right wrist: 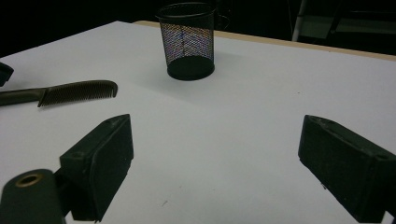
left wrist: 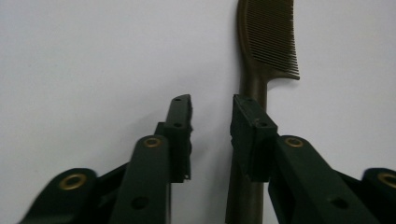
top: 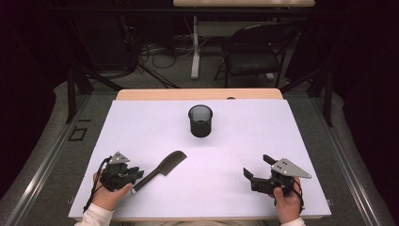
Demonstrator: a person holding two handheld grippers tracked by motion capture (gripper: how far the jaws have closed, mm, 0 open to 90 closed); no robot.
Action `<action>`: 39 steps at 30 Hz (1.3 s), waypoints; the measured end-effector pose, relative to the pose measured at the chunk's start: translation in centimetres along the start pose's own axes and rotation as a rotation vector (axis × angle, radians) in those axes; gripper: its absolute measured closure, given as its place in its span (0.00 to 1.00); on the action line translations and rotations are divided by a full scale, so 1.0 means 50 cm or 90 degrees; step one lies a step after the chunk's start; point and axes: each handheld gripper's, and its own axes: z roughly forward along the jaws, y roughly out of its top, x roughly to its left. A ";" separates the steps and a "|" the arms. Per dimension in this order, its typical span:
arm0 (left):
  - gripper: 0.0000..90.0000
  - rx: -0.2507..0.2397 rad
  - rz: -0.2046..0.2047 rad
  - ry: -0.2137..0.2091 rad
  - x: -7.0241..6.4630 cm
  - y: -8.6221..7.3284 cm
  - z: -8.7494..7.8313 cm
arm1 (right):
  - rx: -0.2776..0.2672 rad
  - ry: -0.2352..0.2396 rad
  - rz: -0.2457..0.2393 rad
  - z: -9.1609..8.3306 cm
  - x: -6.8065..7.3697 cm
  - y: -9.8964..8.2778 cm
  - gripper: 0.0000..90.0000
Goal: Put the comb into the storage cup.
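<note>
On my left, I have the left claw (top: pixel 134 176) low over the white worktop (top: pixel 244 141), near its front-left corner, with my hand wrapped around its body. Its jaws stand a little apart; in the left gripper view (left wrist: pixel 212 121) there is bare white surface between them, and the handle of the dark comb (left wrist: pixel 261 70) runs under the right-hand jaw rather than through the gap, so I am not clamped on anything. From the high view the comb (top: pixel 162 169) lies flat on the worktop just beside that claw, handle toward it and the toothed end pointing up and to the right, toward the middle of the sheet. Farther back, near the centre of the worktop and well apart from the comb, a black mesh cup (top: pixel 200 121) stands upright with its mouth open to the top. In the right gripper view the cup (right wrist: pixel 187 42) sits ahead and the comb (right wrist: pixel 77 93) lies off to the left, teeth facing me. On my right, the right claw (top: pixel 256 170) rests near the front-right of the worktop, jaws spread wide with nothing between them (right wrist: pixel 215 158), pointing left across the sheet.
</note>
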 end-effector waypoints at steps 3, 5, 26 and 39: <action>0.67 -0.006 -0.005 -0.001 0.001 0.001 -0.003 | 0.000 0.000 0.000 0.000 0.000 0.000 0.11; 0.60 -0.012 -0.008 -0.004 0.001 0.001 -0.005 | 0.001 0.000 0.001 0.000 0.000 0.000 0.12; 0.42 -0.034 0.023 -0.028 -0.005 0.010 -0.033 | -0.002 0.002 0.002 0.003 0.000 -0.002 0.12; 0.13 -0.056 0.040 -0.022 -0.013 0.018 -0.043 | 0.004 0.002 0.002 0.003 -0.001 -0.002 0.12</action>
